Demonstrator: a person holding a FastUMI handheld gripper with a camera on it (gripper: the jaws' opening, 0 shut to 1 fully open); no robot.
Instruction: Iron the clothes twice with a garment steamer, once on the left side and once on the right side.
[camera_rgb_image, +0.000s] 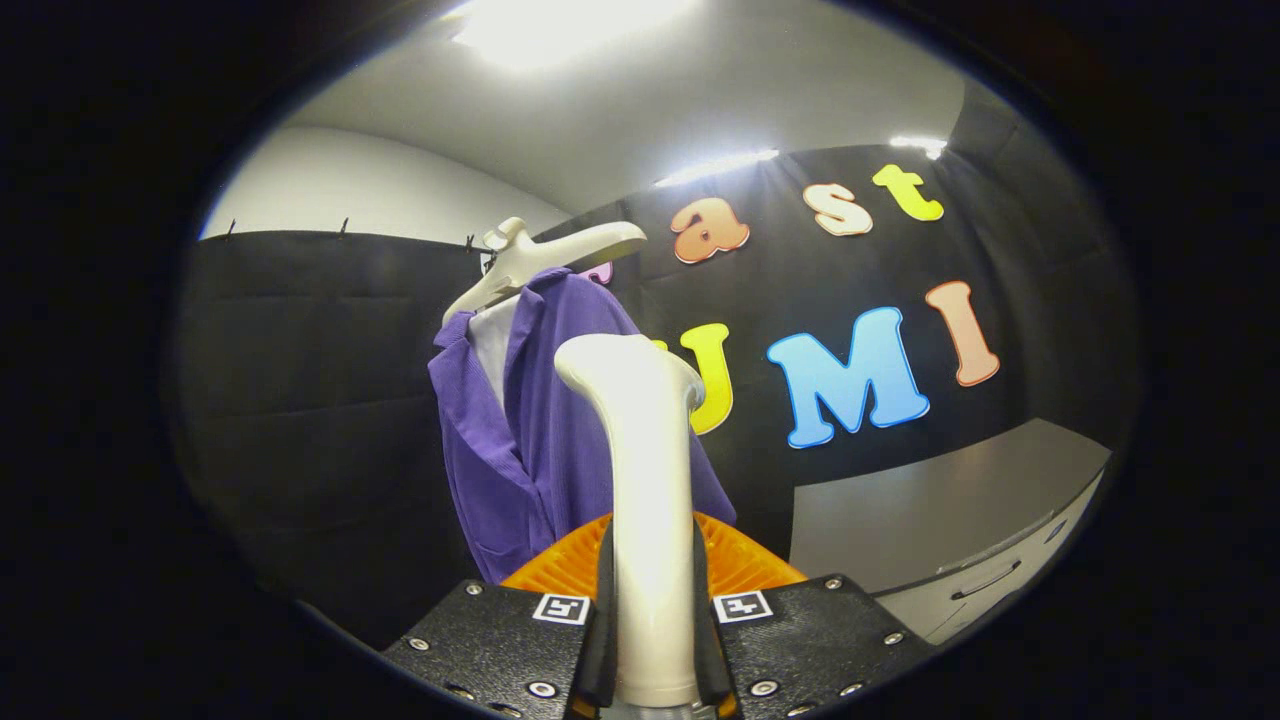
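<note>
Clamped on the white handle of the garment steamer (650, 480), the tongs (652, 640) hold it upright between their two fingers (602, 620), one pressing on each side of the handle. That handle rises straight up from between the fingers and bends at its top into a rounded head that points away from the camera, toward the clothes. Low down, just beyond the fingers and behind the handle, an orange ribbed part (745, 560) spreads out to both sides of the handle; what it belongs to cannot be told from this angle.

Beyond the steamer head hangs a purple garment (540, 440) with a collar and an open front, and a strip of white fabric shows inside its neck opening. It hangs from a cream-coloured hanger (540, 255), whose one arm sticks out above the shoulder. From here the steamer head overlaps the garment's right part, but whether it touches the cloth cannot be told.

Behind the garment runs the booth's black cloth wall (300, 400). Off to the right, well apart from the garment, stands a grey desk (940, 510) with a pale drawer front and a handle below its top. Bright ceiling lights (560, 25) shine above.
</note>
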